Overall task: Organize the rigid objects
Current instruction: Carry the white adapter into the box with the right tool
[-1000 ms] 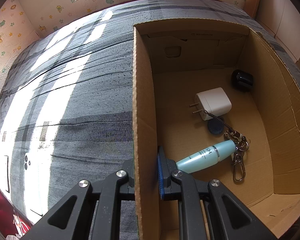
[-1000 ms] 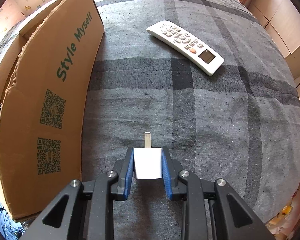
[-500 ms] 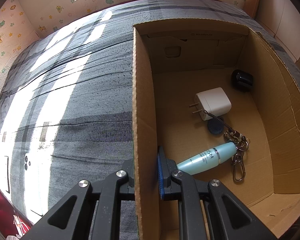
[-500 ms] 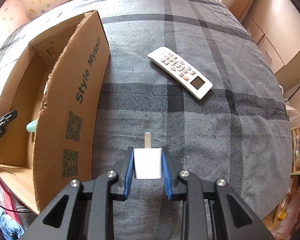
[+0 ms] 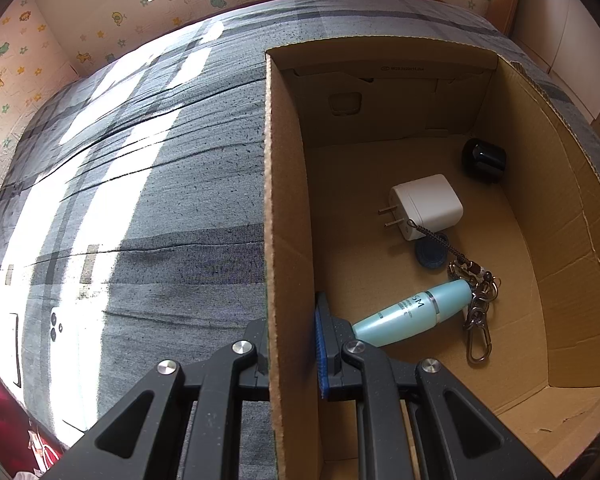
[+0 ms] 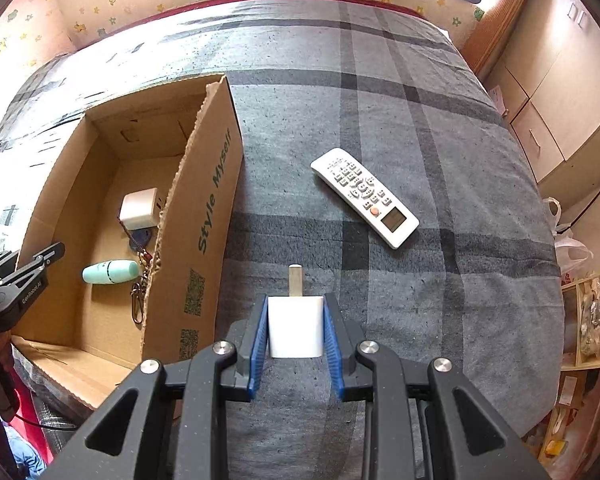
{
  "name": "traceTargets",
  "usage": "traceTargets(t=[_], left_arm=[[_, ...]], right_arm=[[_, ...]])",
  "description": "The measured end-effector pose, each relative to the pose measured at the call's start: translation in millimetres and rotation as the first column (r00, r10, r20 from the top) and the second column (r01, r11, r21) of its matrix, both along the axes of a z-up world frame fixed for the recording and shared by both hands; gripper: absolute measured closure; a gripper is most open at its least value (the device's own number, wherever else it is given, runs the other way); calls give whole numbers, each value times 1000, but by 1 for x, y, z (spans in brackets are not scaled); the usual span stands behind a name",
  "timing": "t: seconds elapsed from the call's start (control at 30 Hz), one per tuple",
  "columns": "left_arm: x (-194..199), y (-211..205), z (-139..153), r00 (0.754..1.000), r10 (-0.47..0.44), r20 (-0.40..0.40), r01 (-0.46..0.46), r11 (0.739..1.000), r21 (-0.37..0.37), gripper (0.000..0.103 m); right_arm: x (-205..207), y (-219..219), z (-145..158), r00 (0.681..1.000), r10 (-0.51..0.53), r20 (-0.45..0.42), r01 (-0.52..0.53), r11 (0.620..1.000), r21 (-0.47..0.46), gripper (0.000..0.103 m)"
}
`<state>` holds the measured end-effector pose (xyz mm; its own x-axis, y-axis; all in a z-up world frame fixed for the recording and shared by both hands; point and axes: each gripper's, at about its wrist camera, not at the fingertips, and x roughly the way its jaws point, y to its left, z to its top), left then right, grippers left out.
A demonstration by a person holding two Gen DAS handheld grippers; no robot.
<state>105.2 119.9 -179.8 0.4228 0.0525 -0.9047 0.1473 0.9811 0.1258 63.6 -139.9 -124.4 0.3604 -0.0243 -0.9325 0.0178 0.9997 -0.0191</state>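
My right gripper (image 6: 296, 320) is shut on a small white plug adapter (image 6: 296, 330) and holds it high above the grey plaid bed. A white remote control (image 6: 364, 196) lies on the bed ahead of it. My left gripper (image 5: 290, 328) is shut on the left wall of the open cardboard box (image 5: 286, 200), one finger on each side. Inside the box lie a white charger (image 5: 428, 204), a teal bottle (image 5: 412, 312), a keychain (image 5: 476, 308), a blue disc (image 5: 430, 254) and a black cylinder (image 5: 484, 158).
The box's right wall (image 6: 204, 216), printed "Style Myself", stands between my right gripper and the box interior. A white device (image 5: 56, 324) lies on the sunlit bed at the left. Wooden cabinets (image 6: 548, 92) stand to the right of the bed.
My right gripper has risen with the plug adapter, so the box interior and remote now show from higher up. My left gripper has kept its hold on the box wall.
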Motion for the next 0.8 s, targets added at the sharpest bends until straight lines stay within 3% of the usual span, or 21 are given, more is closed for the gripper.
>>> traceTargets(t=[0.8], left_arm=[[-1, -2, -1, 1000, 1, 0, -1, 1000, -3, 89]], right_arm=[[22, 46, 49, 990, 90, 106, -92, 996, 10, 76]])
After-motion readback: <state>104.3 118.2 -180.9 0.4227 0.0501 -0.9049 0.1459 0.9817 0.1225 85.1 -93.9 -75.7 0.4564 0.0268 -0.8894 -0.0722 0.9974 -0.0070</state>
